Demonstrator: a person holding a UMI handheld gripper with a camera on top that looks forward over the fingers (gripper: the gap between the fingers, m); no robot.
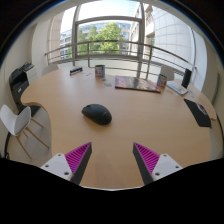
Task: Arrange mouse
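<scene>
1. Nearest the camera, the gripper [112,162] hangs over the table [130,130] with its fingers spread wide, nothing between them; the pink pads [78,157] face each other across bare wood.
2. Ahead of the fingers and a little to the left, the mouse [96,113] lies flat on the table, well apart from both tips.
3. Off to the right sits a dark flat item [198,112], too unclear to name.
4. Further back, a book [138,84] lies flat, with a cup [99,71] left of it.
5. At the left edge stand a chair [18,122] and a black device [20,80].
6. Beyond the table, a railing [110,47] and windows show trees [105,35].
</scene>
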